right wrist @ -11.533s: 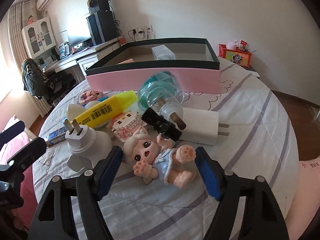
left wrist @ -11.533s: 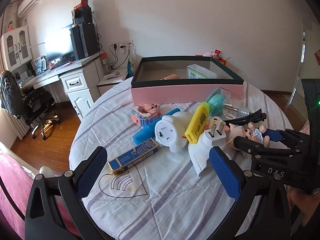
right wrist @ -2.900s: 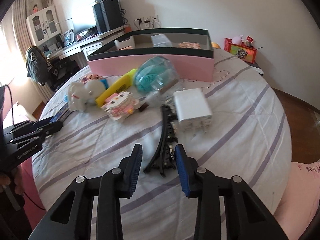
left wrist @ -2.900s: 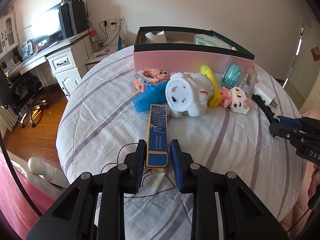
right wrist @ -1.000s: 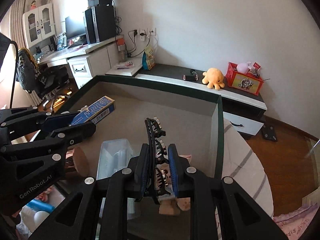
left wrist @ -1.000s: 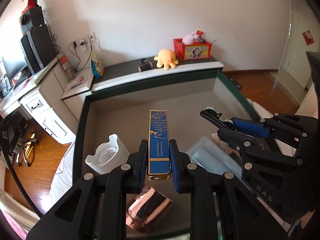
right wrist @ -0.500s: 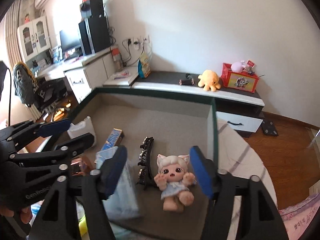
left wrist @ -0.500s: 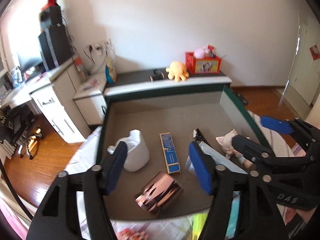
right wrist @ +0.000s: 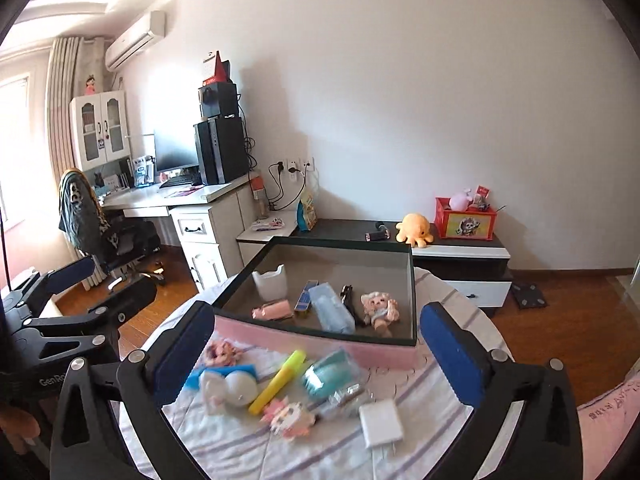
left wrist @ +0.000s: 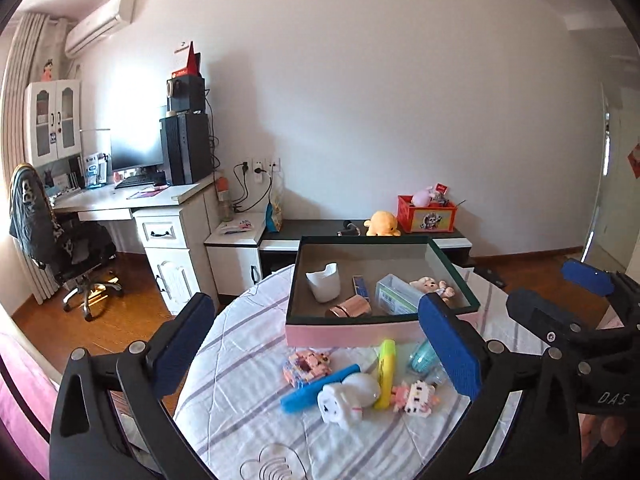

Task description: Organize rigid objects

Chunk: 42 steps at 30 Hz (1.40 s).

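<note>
left gripper: jaws opening, empty | right gripper: jaws opening, empty | blue box: in tray, long axis near-far | hair clip: same

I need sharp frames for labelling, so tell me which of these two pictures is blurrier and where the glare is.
Right wrist view: the toys on the bed, like the yellow highlighter, smear with motion blur, and the window at left is blown out. Left wrist view: sharper, with glare around the monitor.
</note>
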Each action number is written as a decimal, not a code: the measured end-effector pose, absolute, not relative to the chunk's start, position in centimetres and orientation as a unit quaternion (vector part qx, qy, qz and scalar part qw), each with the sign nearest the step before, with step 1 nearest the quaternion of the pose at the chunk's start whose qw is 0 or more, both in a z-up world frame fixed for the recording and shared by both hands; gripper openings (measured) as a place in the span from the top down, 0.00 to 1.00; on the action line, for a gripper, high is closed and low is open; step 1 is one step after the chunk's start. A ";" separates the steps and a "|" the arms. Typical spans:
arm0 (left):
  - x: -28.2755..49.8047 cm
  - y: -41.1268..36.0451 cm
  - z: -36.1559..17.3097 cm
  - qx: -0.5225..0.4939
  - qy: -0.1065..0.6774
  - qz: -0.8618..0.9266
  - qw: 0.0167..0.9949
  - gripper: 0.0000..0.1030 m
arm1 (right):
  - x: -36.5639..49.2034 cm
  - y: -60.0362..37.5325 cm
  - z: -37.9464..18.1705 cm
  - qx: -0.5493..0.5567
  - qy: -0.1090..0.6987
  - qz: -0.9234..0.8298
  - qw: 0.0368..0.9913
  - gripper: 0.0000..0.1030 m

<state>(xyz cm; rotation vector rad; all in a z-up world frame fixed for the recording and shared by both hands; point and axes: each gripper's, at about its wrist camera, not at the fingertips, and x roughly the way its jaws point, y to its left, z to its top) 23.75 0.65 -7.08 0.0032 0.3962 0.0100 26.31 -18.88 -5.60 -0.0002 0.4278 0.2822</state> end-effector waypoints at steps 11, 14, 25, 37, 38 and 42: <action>12.3 0.7 -5.3 0.011 0.130 0.040 0.991 0.00 | 15.1 -18.4 -4.1 -0.009 0.152 0.112 0.982 0.00; 10.3 0.4 -4.6 0.019 0.109 0.047 0.993 0.00 | 13.1 -18.5 -3.5 -0.009 0.139 0.105 0.985 0.00; 7.8 0.2 -3.1 0.022 0.086 0.045 0.995 0.00 | 9.8 -19.0 -2.3 -0.013 0.119 0.093 0.988 0.00; 7.4 -0.1 -2.9 0.017 0.084 0.043 0.995 0.00 | 9.2 -19.0 -2.2 -0.014 0.114 0.088 0.990 0.00; 7.4 -0.1 -2.9 0.017 0.083 0.044 0.995 0.00 | 9.2 -19.0 -2.2 -0.014 0.115 0.088 0.989 0.00; 7.5 0.0 -3.0 0.017 0.085 0.042 0.995 0.00 | 9.5 -19.0 -2.4 -0.013 0.118 0.088 0.989 0.00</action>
